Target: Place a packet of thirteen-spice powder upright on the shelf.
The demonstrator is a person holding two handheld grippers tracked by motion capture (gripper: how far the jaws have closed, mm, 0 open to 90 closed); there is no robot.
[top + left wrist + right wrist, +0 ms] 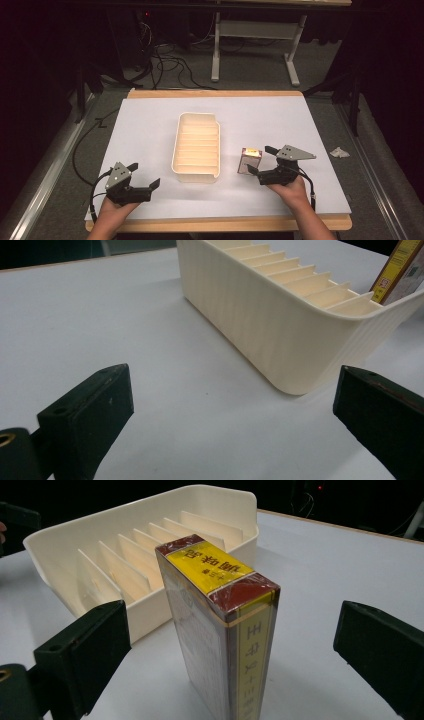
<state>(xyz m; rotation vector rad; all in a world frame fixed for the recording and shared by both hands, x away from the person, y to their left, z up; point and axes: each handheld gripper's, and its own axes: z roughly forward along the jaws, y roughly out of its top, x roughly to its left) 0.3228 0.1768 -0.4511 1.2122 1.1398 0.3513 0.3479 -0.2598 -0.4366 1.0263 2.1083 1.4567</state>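
Cream plastic, the slotted rectangular tray (196, 147) is sitting mid-table on the white sheet (150, 120), and we are standing the small wrapped box with the yellow-and-maroon top (220, 625) upright just to its right. We are holding the right gripper (261, 161) around that box, jaws spread wide and clear of it. We are resting the left gripper (145, 175) near the tray's near-left corner, jaws parted, holding nothing.
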